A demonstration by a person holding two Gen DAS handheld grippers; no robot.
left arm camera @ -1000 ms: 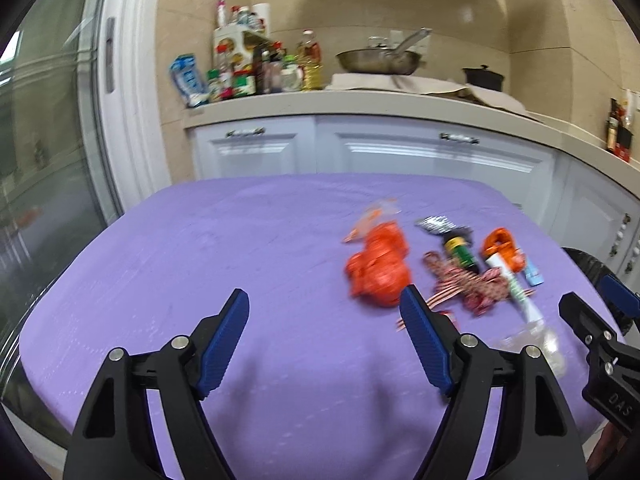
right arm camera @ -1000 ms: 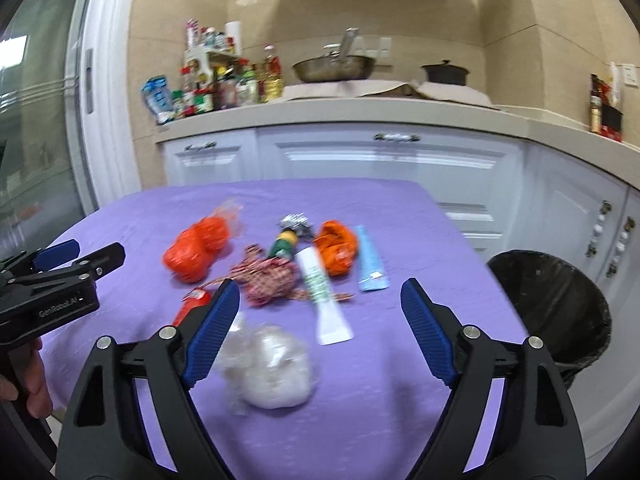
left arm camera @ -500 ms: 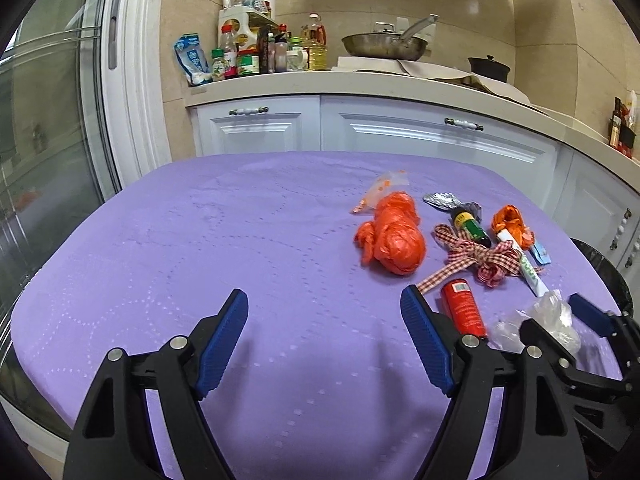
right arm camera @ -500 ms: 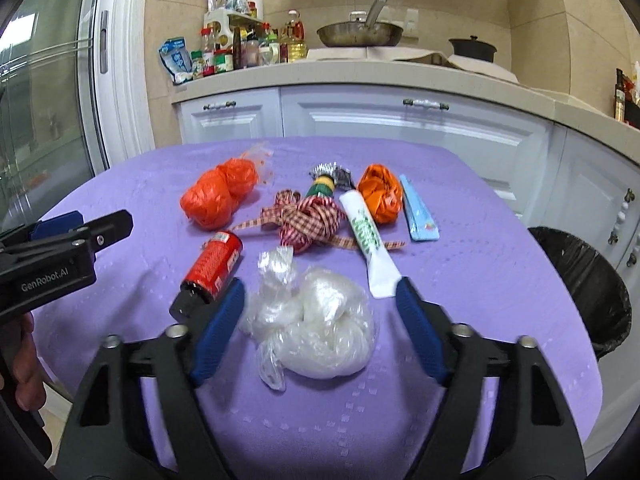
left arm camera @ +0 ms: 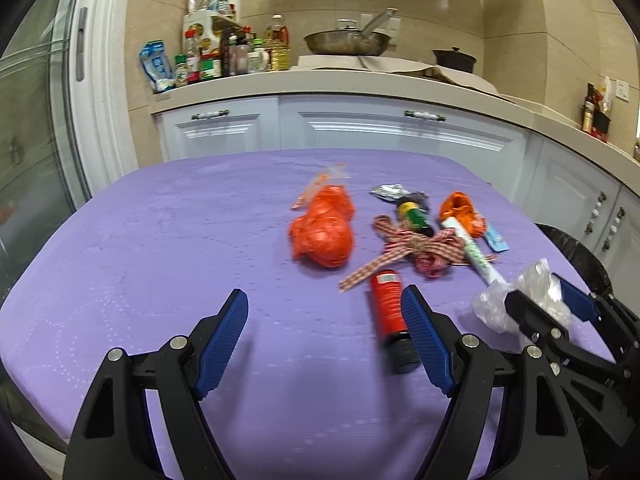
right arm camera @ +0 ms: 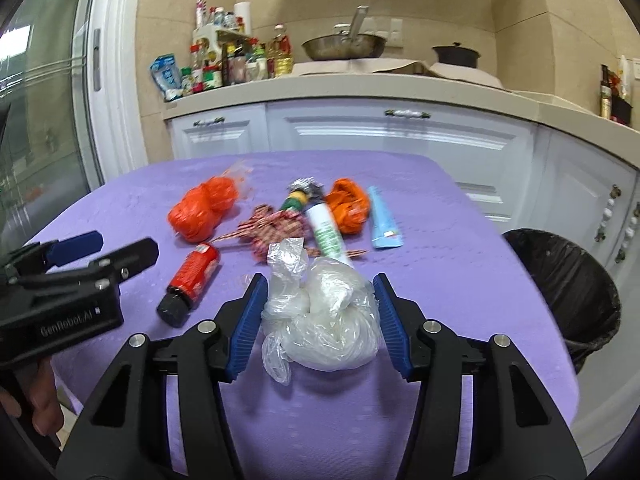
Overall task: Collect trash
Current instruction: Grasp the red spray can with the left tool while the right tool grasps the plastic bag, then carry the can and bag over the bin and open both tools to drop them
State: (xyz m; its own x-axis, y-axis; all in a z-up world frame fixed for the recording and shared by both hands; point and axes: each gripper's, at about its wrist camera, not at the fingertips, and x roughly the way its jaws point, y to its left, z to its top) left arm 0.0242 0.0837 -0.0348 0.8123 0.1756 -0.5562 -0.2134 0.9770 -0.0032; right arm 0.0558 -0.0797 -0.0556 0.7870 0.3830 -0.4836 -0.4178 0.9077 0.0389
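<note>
Right claw (right arm camera: 318,312) just closing, pads touching clear plastic bag (right arm camera: 324,320); left claw (left arm camera: 326,340) wide, empty.

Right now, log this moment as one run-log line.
right tool: closing around clear plastic bag | left tool: open, empty, beside red bottle | bin: right of table

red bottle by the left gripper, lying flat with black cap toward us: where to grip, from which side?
Grip the red bottle across its red body, mid-length, not the narrower black cap. It lies on its side on the purple table, long axis running away from the camera, so bring the open left gripper down from above, shifted right to straddle it. The checked ribbon near its far end argues against gripping there.
</note>
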